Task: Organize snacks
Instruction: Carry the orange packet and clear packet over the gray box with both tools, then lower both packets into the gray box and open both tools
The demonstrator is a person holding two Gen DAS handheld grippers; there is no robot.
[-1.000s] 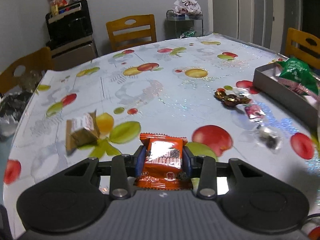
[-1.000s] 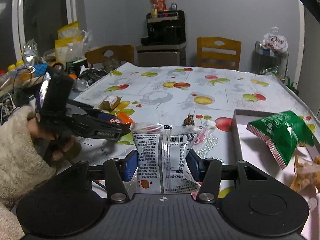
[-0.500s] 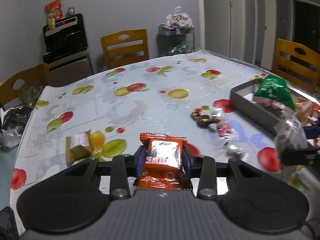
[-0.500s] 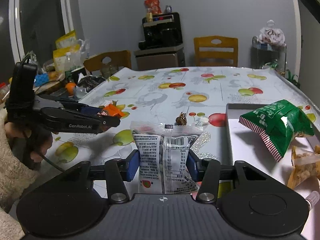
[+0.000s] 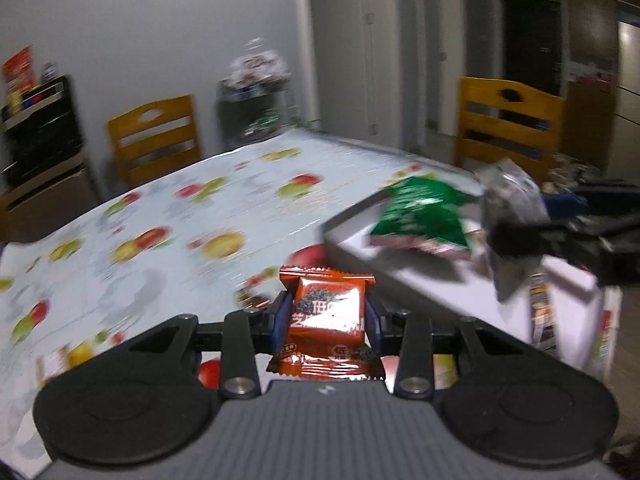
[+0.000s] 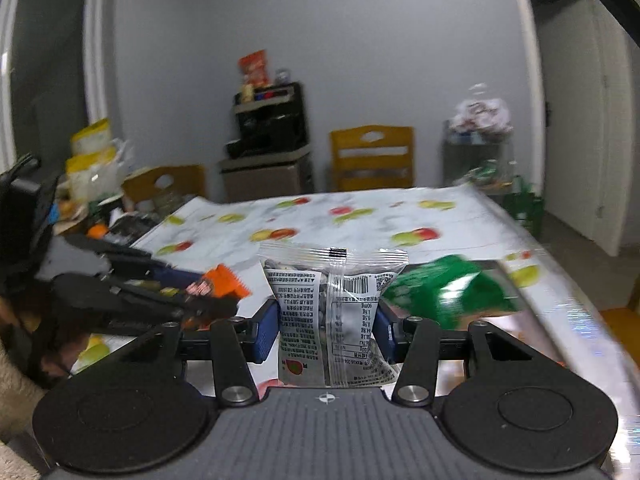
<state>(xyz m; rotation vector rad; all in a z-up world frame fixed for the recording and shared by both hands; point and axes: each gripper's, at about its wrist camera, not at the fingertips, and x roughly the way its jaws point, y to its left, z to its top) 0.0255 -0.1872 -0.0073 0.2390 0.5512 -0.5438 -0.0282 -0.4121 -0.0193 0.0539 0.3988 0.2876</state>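
Fruit-print oilcloth covers the desk [image 5: 168,216], and we see apples and pears scattered over its pale sheen in both views. At the far left of the room a black appliance [image 5: 38,136] sits on a low cabinet against the grey wall, with a yellow wooden chair [image 5: 154,136] beside it and a glass stand holding a white bag [image 5: 258,68] further right; a second yellow chair [image 5: 508,124] stands near a dark doorway.

Our left gripper [image 5: 326,318] has its jaws clamped on an orange snack packet [image 5: 326,320], held in the air above the desk. To its right lies a shallow grey box [image 5: 348,224] with a green snack bag [image 5: 424,216] inside it.

Our right gripper [image 6: 326,330] has its jaws pressed against the sides of a clear snack pouch [image 6: 332,316] printed with a barcode, held up over the box's near side, close to the green bag. Everything beyond the grippers is blurred.
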